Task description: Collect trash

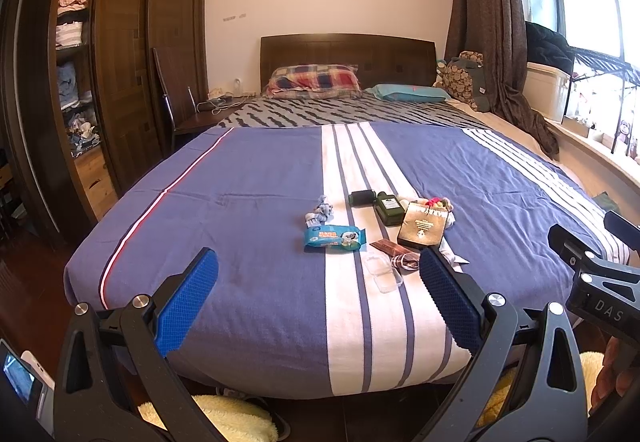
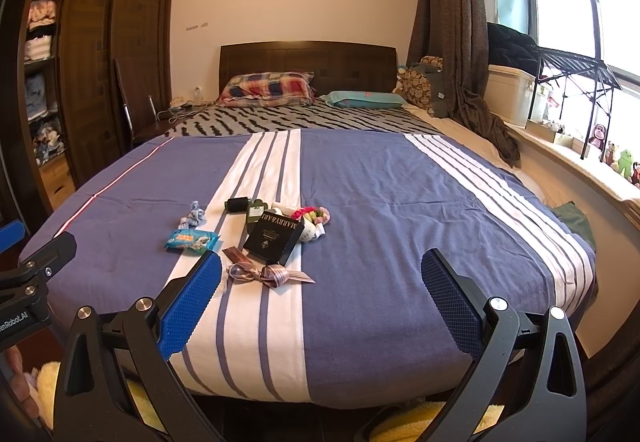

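Note:
Small items lie scattered on the blue and white striped bedspread (image 1: 248, 209) (image 2: 380, 201). Among them are a blue wet-wipe pack (image 1: 335, 238) (image 2: 192, 240), a crumpled blue-white cloth (image 1: 320, 211) (image 2: 193, 217), a black box with gold print (image 1: 422, 230) (image 2: 274, 238), a dark green bottle (image 1: 386, 206) (image 2: 255, 215), a black cylinder (image 1: 362, 197) (image 2: 237, 204), a striped ribbon bow (image 2: 267, 274) (image 1: 402, 260), a clear plastic case (image 1: 384, 274) and colourful hair ties (image 2: 314, 213) (image 1: 438, 203). My left gripper (image 1: 318, 274) and right gripper (image 2: 320, 274) hover open and empty before the bed's foot.
A dark wardrobe (image 1: 120, 61) with open shelves stands left, with a chair (image 1: 176, 101) beside the bed. Pillows (image 1: 312, 79) lie at the headboard. A curtain (image 2: 452, 21), storage box (image 2: 510, 93) and windowsill with toys (image 2: 616, 157) are on the right. Yellow fluffy slippers (image 1: 224, 418) sit on the floor below.

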### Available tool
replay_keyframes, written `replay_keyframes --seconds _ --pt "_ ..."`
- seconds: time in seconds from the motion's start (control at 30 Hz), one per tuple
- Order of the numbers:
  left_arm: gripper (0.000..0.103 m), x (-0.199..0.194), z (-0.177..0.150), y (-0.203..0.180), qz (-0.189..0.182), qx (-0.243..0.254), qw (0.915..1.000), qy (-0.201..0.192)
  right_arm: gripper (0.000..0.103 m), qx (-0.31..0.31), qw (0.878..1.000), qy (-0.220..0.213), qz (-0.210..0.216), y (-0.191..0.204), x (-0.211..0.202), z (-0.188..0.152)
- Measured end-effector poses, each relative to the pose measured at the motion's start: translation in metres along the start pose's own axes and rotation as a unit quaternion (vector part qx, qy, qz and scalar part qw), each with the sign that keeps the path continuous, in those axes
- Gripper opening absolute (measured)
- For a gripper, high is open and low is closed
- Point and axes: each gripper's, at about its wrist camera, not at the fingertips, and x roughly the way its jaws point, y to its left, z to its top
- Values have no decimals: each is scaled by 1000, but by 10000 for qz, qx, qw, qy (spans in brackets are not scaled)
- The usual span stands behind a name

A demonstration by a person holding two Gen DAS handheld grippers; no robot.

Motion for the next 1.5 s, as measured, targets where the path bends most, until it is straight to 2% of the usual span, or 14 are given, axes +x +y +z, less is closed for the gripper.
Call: replay_keyframes --seconds 0.77,0.97,1.27,1.37,1.43,1.5 --pt "95 9 -5 2 28 13 10000 86 100 49 9999 68 -59 -3 7 -7" --pt "95 37 -15 3 69 94 9992 388 100 123 9989 417 -168 -11 41 -19" --pt "95 87 -38 4 -47 161 9960 883 100 73 9963 845 104 -4 93 -40" --pt "95 104 -47 6 -7 149 9946 1031 100 146 9933 1022 520 0 116 -45" --pt "95 114 -52 6 -114 164 9934 1129 99 183 9915 1094 681 2 130 -46" --pt "95 123 -55 2 -259 179 9916 1254 86 103 9902 1188 724 8 147 -47"
